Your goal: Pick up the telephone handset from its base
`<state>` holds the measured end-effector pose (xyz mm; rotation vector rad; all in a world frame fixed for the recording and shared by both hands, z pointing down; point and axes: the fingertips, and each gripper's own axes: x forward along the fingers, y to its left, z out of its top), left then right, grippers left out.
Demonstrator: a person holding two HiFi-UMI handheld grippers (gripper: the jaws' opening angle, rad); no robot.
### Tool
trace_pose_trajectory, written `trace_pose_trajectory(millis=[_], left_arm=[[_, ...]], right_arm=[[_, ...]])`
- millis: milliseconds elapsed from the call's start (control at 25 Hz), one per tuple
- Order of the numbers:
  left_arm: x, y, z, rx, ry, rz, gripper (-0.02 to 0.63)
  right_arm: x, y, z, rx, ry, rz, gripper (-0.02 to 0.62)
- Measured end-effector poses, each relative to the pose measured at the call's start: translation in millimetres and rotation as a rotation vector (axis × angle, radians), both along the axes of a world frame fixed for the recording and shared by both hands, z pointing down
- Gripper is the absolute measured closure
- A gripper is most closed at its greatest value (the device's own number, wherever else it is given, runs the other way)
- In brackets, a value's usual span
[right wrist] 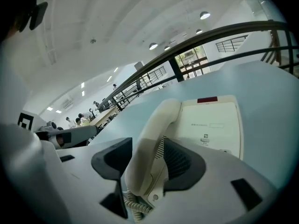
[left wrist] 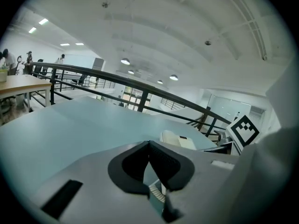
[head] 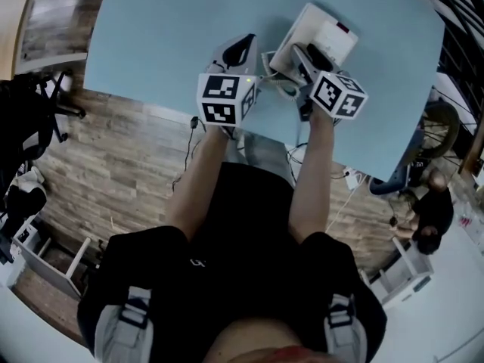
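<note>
Right gripper [right wrist: 148, 161] jaws apart astride handset [right wrist: 152, 134], unclamped; left gripper [left wrist: 149, 148] closed, empty. Handset likely light, rigid, slick; grip mid-handle.

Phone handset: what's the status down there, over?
Right claw open, straddling handset, not gripping. Left claw shut, empty, off to the side. Handset on its base. Nothing in the way.

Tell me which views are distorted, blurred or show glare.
Head view: strong fisheye, the table edges bow, focus sharp. Left gripper view: dark round vignette, railing bends, ceiling lamps glare. Right gripper view: the near handset looks soft.
</note>
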<state>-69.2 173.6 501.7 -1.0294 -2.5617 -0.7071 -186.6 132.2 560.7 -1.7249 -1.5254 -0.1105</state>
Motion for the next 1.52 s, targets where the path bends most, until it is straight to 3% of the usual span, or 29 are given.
trace_pose_trajectory(millis=[320,640,800,1120,1520], left_arm=[[0,5,-2,-0.002,-0.004,-0.021,0.606],[-5,1,-15,-0.021,-0.014,-0.014,0.606],[-6,1,-34,-0.053,-0.026,-0.008,0.606],[-10,7,-98,-0.177,-0.079,0.007,0.606],[-19,28,-203,-0.39,-0.162,0.022,0.606]], right_arm=[[3,11,8,0.023,0.105,0.007,0.402],[9,13,-9,0.018,0.151,0.048,0.494],[14,10,-22,-0.008,0.172,0.069,0.511],[-1,18,-107,-0.191,0.059,0.064,0.512],[-12,34,-267,-0.557,-0.171,0.027,0.512]])
